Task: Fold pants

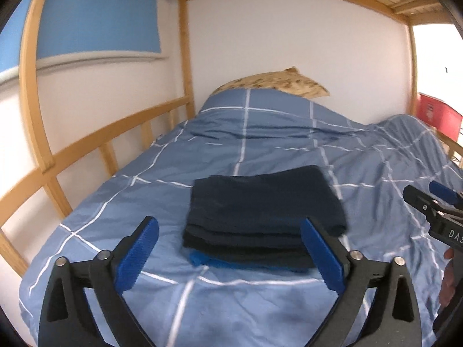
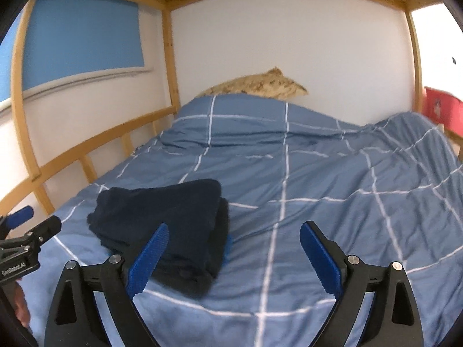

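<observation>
Dark navy pants [image 1: 263, 217] lie folded in a compact stack on the blue checked duvet [image 1: 260, 133], with a strip of brighter blue fabric showing at the stack's near edge. My left gripper [image 1: 231, 256] hangs open just in front of the stack, its blue pads apart and touching nothing. In the right wrist view the folded pants [image 2: 162, 225] sit to the lower left. My right gripper [image 2: 234, 256] is open above the duvet [image 2: 318, 173], nothing between its fingers; its left pad overlaps the stack's near corner in the picture. Each gripper shows at the edge of the other's view.
A tan patterned pillow [image 1: 277, 84] rests at the bed's head against the white wall. Wooden rails [image 1: 95, 141] run along the left side and wooden slats overhead. A red object [image 1: 437, 112] stands at the far right. A hand [image 1: 447, 280] holds the right gripper.
</observation>
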